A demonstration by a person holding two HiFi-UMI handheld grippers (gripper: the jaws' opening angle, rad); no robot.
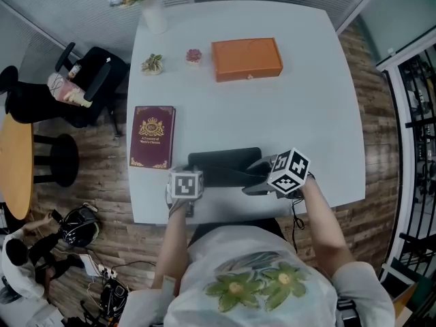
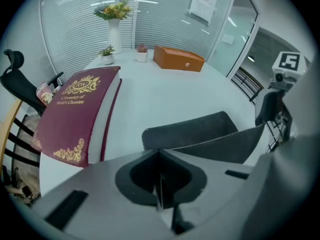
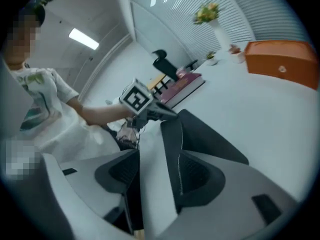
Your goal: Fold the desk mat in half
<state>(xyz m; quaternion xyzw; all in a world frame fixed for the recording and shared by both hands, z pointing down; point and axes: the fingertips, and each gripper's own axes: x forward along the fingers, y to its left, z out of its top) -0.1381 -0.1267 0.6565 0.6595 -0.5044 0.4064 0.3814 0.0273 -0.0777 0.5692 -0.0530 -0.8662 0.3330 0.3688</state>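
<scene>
At the near edge of the white table [image 1: 320, 114], we see the dark desk mat [image 1: 225, 163] lying doubled between the two grippers. In the head view the marker cubes cover the jaws, so only the gripper views settle how they stand. The left gripper [image 2: 160, 156] has its jaws pressed together. The right gripper [image 3: 157, 156] has its jaws spread wide. The left gripper view also shows the mat's upper layer standing a little off the lower one, which the head view flattens.

Just left of the mat lies a red book [image 1: 152, 136]. Well beyond the mat sit an orange box [image 1: 246, 58], a small green plant [image 1: 152, 63] and a small pink plant [image 1: 194, 56]. Farther still, at the far corner, stands a vase of flowers [image 1: 146, 2]. Off to the mat's far left a black chair [image 1: 88, 80] stands on the wood floor [image 1: 368, 203]. Slatted blinds [image 2: 85, 29] close the room behind.

The mat's right end rises between the right gripper's open jaws, close along one of them, with no pad pressing it. The mat's left near corner runs in under the left gripper's closed tips. Whether a thin edge is nipped there we cannot tell.
</scene>
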